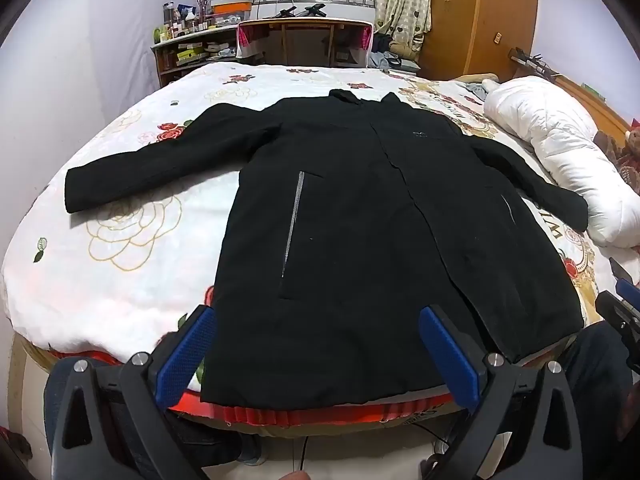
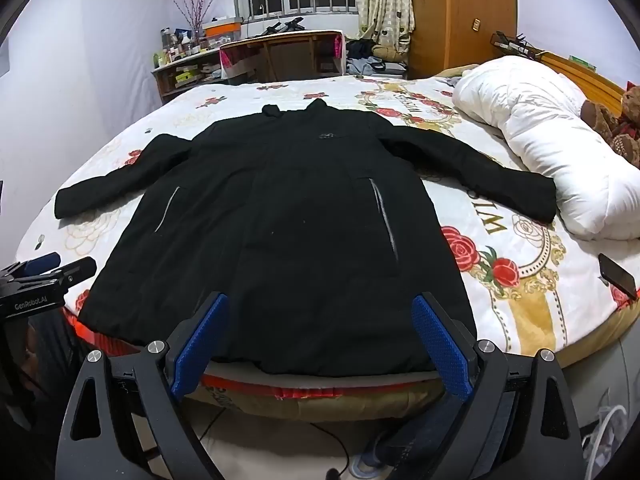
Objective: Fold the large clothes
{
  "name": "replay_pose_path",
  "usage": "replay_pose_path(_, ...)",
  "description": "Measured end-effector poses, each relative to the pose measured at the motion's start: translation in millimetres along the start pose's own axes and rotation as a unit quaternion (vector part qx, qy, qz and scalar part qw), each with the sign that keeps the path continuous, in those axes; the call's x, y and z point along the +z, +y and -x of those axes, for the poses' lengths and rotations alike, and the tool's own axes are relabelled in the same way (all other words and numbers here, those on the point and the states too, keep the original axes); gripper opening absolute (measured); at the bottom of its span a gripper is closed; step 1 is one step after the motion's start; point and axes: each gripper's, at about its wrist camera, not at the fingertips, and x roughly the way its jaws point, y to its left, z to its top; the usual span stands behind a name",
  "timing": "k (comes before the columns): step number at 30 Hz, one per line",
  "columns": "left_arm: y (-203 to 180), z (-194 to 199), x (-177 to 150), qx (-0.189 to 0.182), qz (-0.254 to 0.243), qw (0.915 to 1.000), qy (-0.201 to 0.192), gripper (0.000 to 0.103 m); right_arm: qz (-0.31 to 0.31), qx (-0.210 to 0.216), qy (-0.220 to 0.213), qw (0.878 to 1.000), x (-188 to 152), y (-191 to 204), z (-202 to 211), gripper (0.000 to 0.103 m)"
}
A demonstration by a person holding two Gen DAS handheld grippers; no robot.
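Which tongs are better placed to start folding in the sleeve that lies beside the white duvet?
Probably the right tongs. They hover open over the coat's hem nearer the duvet side, with that sleeve ahead. The left tongs sit toward the opposite side.

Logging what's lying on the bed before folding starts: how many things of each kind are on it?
Black coat: 1
White duvet: 1
Dark phone: 1
Teddy bear: 1
Total: 4
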Motion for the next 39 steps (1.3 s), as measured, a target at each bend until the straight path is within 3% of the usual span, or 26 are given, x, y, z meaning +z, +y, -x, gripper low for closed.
replay_pose_path(39, 0.0, 2.3, -2.1, 0.002, -0.001, 1.0000, -0.002, 0.102, 0.005, 0.004, -0.001, 1.000, -1.1, 3.7, -1.3, 0.093)
